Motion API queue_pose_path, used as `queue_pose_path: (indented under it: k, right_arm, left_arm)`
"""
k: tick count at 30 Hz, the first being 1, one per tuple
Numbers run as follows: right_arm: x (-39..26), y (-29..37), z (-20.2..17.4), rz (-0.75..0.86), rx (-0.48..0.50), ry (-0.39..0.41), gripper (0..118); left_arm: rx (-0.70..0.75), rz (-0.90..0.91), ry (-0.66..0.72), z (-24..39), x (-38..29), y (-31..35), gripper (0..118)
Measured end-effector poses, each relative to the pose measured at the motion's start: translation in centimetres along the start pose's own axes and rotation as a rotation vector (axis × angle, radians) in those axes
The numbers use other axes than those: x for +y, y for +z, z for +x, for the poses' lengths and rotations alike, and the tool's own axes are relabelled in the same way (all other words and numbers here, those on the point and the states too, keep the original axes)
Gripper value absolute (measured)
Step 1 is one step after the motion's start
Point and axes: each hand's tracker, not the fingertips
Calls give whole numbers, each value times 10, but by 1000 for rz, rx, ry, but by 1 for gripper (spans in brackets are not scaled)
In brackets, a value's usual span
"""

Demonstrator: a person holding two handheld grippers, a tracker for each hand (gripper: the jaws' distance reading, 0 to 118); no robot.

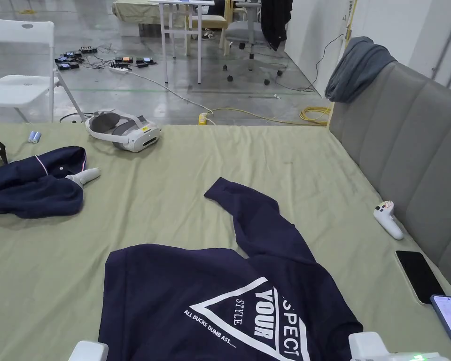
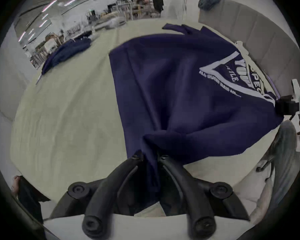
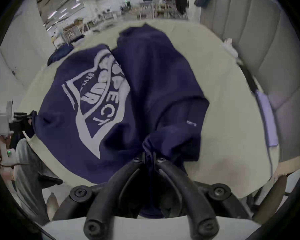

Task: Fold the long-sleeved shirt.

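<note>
Shirt (image 1: 229,301): navy, long-sleeved, white triangle print up, spread on green bed sheet (image 1: 182,188), one sleeve angled toward far edge. Left gripper (image 2: 149,157): jaws closed, pinching near left edge of fabric. Right gripper (image 3: 148,157): jaws closed, pinching near right edge. Second navy garment (image 1: 32,183) bunched well apart, far left.

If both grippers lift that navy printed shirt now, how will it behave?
The navy shirt will probably sag between the left gripper and right gripper, since it bunches at both. Its sleeve would likely trail across the green sheet.
</note>
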Motion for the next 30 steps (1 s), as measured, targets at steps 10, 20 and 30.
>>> queue_pose_path:
  k: [10, 20, 30]
  right_arm:
    - [35, 121, 8, 328, 57, -91, 43]
    - [2, 105, 1, 218, -60, -128, 96]
    - [-17, 28, 23, 113, -46, -307, 61]
  left_arm:
    - [-58, 256, 151, -43, 53, 88, 58]
    - [-36, 340, 103, -28, 90, 94, 4]
    - [-39, 247, 47, -44, 181, 3, 28]
